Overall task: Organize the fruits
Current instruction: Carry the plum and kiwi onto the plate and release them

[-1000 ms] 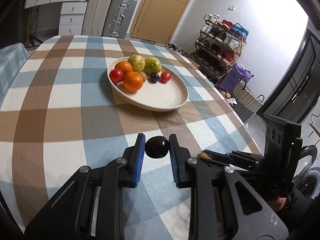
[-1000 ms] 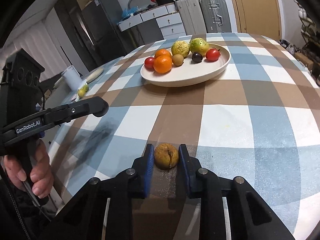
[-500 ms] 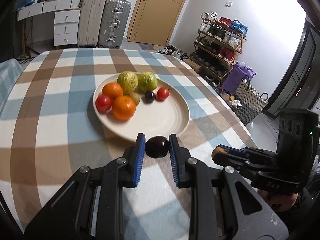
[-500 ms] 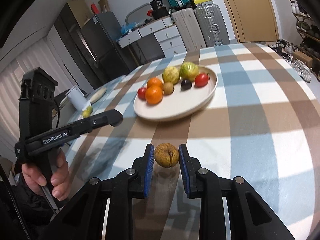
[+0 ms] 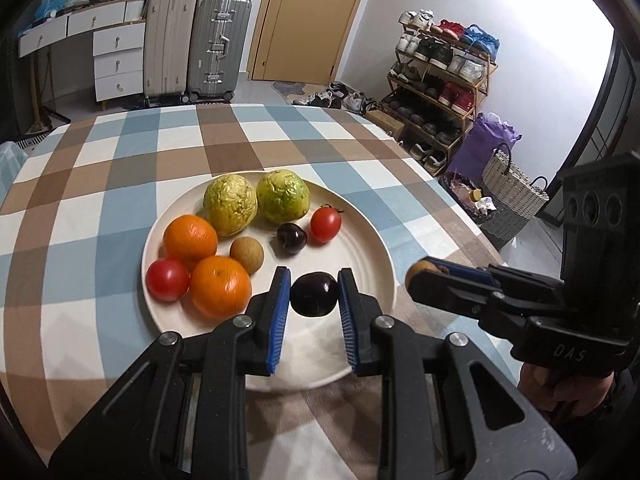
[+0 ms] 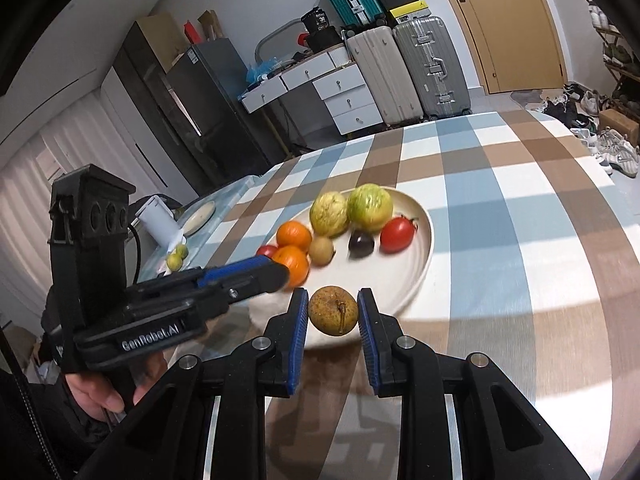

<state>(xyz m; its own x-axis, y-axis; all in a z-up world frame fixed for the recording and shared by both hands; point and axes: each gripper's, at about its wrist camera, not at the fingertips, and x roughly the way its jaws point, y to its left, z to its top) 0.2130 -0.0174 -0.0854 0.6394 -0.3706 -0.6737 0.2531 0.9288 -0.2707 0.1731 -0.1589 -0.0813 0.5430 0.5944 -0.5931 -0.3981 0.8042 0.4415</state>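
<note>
My left gripper (image 5: 314, 294) pinches a dark plum (image 5: 313, 294) over the plate's (image 5: 372, 240) near rim — my right gripper (image 6: 333, 316) clamps a brown longan (image 6: 333, 310) just beside that rim.

Lived-in home, checked-cloth dining table (image 5: 120, 168), suitcases (image 5: 218, 46), shoe rack (image 5: 440, 76), fridge (image 6: 208, 96), wooden door (image 5: 308, 20)
</note>
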